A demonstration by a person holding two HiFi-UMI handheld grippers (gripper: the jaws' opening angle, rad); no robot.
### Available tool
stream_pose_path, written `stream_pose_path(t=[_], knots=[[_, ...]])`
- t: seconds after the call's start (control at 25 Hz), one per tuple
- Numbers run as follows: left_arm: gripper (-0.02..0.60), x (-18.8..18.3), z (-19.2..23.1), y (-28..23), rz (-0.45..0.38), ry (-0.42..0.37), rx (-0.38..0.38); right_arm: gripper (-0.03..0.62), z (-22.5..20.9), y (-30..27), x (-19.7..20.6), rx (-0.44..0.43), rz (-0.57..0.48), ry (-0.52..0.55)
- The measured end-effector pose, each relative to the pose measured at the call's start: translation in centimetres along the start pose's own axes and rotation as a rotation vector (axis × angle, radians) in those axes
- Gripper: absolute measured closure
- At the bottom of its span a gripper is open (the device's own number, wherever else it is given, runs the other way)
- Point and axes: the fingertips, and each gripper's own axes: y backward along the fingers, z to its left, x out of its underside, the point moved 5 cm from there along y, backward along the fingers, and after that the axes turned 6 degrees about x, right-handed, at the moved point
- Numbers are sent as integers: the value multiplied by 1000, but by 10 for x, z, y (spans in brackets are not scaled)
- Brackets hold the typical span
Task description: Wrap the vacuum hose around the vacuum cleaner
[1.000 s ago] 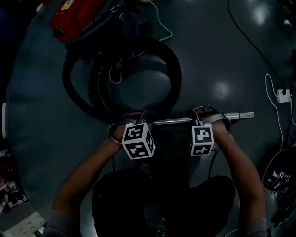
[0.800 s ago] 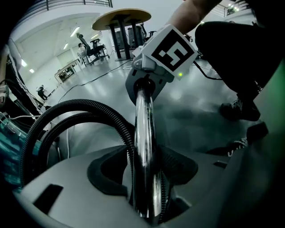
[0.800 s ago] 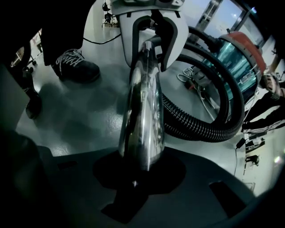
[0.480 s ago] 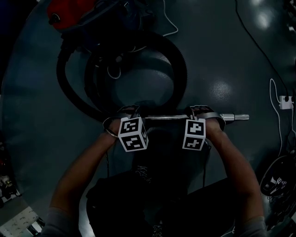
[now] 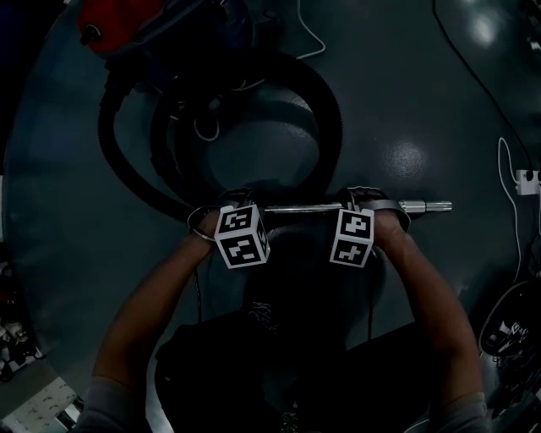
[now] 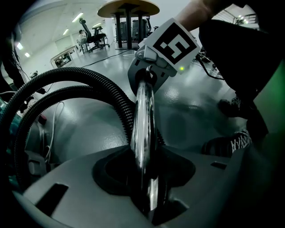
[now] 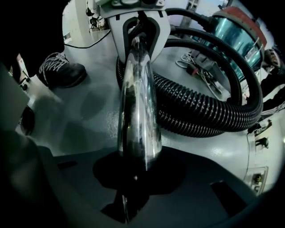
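Observation:
A red vacuum cleaner [image 5: 118, 25] lies on the floor at the top left of the head view, and its black ribbed hose [image 5: 325, 110] loops around below it. Both grippers hold a chrome wand tube [image 5: 300, 208] level over the floor. My left gripper [image 5: 237, 203] grips the tube's left end near the hose; its jaws have just been closing, with the tube [image 6: 143, 124] between them. My right gripper [image 5: 365, 199] is shut on the tube [image 7: 138, 107] further right. The hose [image 7: 200, 120] curls beside the tube, toward the vacuum body [image 7: 236, 31].
A white cable [image 5: 308, 42] lies beside the vacuum. A black cable [image 5: 473, 84] runs down to a white power strip [image 5: 528, 178] at the right edge. The person's shoes [image 6: 222, 144] stand close under the tube. A round table [image 6: 128, 8] stands far off.
Both grippers and the chrome tube have sunk together toward the floor. The tube stays level between them, and the hose loops have not shifted.

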Motion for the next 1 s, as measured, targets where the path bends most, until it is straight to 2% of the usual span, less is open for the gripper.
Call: stream_pose_path(t=[0.28,0.48,0.6,0.68,1.0], knots=[[410,0,3,-3,-23,7,20,505,-2,-1,2,-1,-36,-28],[410,-1,3,-3,-34,23,29,436,-9,0,5,32,-60,-97],[410,-2,2,-4,-25,26,33,430,-8,2,6,33,-73,-118],[410,-1,2,-5,-17,31,41,374,-10,4,8,10,-83,-162],[410,-2,3,-6,16,54,45,361,-13,18,22,-5,-111,-264]])
